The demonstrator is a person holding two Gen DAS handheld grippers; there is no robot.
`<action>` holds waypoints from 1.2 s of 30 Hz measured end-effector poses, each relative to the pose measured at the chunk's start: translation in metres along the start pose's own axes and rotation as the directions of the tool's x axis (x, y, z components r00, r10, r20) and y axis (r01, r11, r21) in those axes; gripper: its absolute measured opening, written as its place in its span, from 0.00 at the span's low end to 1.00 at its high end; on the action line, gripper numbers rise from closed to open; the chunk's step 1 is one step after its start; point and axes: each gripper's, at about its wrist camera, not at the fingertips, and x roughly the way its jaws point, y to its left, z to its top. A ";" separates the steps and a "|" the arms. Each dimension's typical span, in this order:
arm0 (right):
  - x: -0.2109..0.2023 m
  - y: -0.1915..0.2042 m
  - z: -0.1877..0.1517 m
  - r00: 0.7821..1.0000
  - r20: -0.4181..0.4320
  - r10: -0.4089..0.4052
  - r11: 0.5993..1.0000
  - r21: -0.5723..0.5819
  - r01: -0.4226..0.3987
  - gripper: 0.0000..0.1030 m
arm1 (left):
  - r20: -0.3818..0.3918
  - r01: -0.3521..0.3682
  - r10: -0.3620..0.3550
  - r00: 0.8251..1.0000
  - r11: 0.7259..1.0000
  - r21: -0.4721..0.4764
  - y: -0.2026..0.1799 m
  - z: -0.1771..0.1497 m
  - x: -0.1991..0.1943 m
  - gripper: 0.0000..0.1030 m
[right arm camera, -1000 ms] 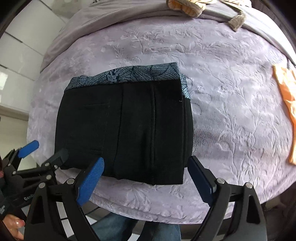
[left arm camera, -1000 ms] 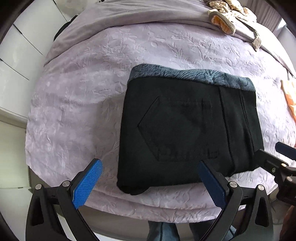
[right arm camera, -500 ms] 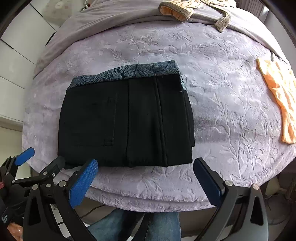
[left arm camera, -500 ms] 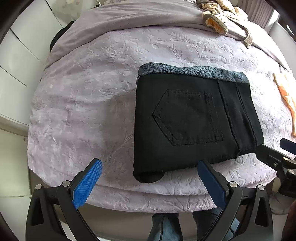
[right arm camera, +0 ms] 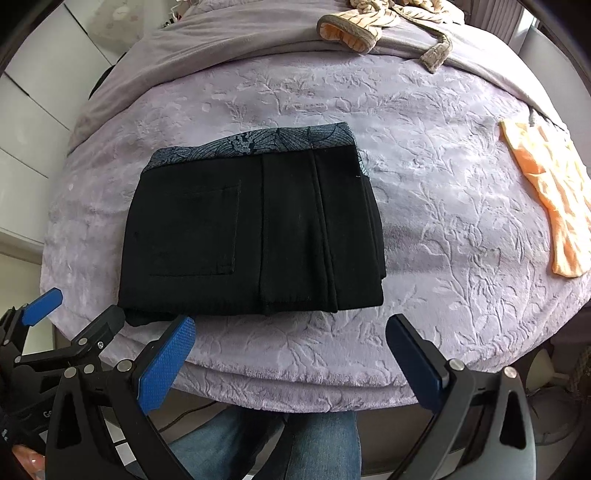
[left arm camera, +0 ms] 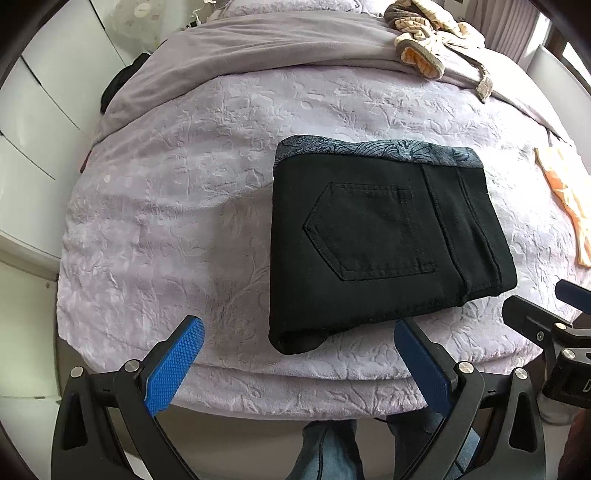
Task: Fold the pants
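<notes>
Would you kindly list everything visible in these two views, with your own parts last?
folded pants: one, black with a grey patterned waistband, near the front edge of the bed
bedspread: one, lilac, embossed, covering the bed
blanket: one, grey-lilac, across the far end
striped garment: one, beige and orange, on the blanket
orange cloth: one, at the right edge
cabinets: white, left of the bed
left gripper: jaws open, empty
right gripper: jaws open, empty

Pants (left arm camera: 373, 236) matt black cloth, stitched seams; bedspread (left arm camera: 177, 206) plush embossed lilac fabric; pads (left arm camera: 173, 365) textured blue.
</notes>
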 end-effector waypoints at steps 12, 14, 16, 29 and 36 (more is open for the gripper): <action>-0.009 0.000 -0.014 1.000 0.014 -0.016 1.000 0.011 0.016 1.00 | 0.004 0.008 -0.008 1.000 1.000 -0.004 0.000 -0.012 -0.006 1.00; -0.010 0.001 -0.016 1.000 0.017 -0.019 1.000 0.010 0.019 1.00 | 0.005 0.009 -0.009 1.000 1.000 -0.005 0.001 -0.013 -0.007 1.00; -0.011 0.002 -0.018 1.000 0.018 -0.018 1.000 0.009 0.018 1.00 | 0.007 0.007 -0.007 1.000 1.000 -0.008 0.001 -0.014 -0.008 1.00; -0.015 0.004 -0.020 0.999 0.028 -0.021 1.000 0.010 0.021 1.00 | 0.013 0.002 -0.001 1.000 1.000 -0.009 -0.002 -0.014 -0.010 1.00; -0.015 0.006 -0.018 0.999 0.027 -0.022 1.000 0.004 0.022 1.00 | 0.014 0.001 0.000 1.000 1.000 -0.008 0.001 -0.013 -0.010 1.00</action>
